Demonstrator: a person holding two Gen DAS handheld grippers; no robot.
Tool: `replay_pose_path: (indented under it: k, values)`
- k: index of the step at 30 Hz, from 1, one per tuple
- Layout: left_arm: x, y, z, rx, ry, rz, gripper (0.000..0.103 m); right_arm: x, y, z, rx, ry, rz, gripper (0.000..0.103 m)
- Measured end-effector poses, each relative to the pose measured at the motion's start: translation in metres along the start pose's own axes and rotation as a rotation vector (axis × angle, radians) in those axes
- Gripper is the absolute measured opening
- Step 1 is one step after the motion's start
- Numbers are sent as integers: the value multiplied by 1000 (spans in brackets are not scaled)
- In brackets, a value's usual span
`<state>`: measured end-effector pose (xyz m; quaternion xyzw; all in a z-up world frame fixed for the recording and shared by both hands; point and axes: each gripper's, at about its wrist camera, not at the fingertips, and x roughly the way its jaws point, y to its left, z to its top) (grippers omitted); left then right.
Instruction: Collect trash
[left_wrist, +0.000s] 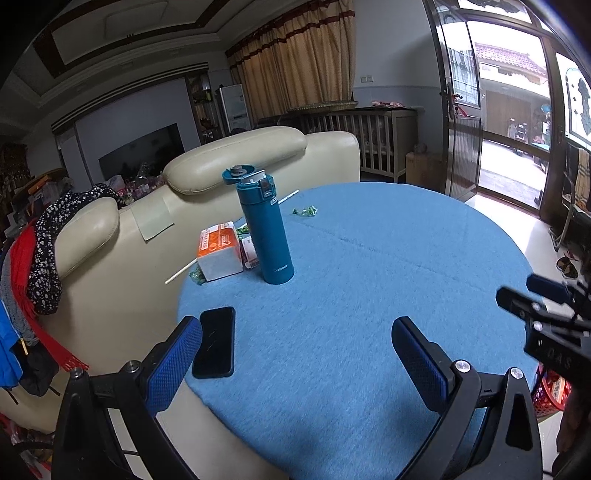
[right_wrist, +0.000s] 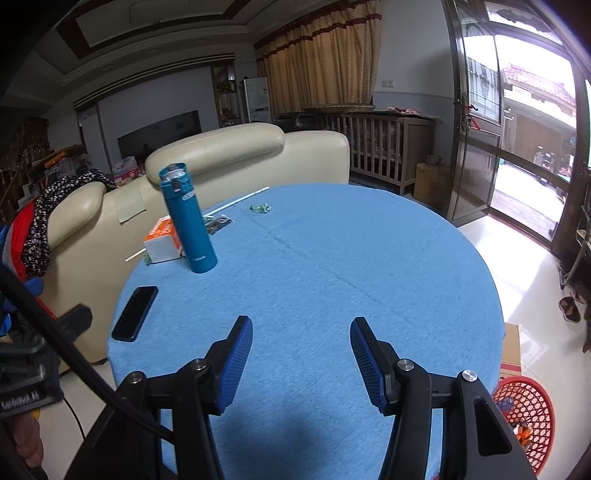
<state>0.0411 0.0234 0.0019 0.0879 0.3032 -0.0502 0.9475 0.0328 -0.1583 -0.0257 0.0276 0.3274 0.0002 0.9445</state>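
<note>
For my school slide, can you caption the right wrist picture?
Open right tool hovering over a blue round table with a teal flask, phone and wrappers.

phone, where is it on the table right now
The black phone lies flat at the left edge of the blue table, nearer the cameras than the teal bottle, beside the left tool's left finger.

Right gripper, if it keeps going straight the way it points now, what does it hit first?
Probably just the bare blue tablecloth: the right gripper tilts down at open cloth, nothing between its fingers. Depth is uncertain.
</note>
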Motion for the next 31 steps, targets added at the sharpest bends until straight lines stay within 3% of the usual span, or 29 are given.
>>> replay_pose_path:
  k: [28, 31]
  values:
    - [60, -36, 32, 12, 41, -37, 102, 41, -44, 8, 71, 33, -18, 59]
    - [83, -41, 27, 10, 70, -51, 102, 55, -49, 5, 72, 49, -35, 65]
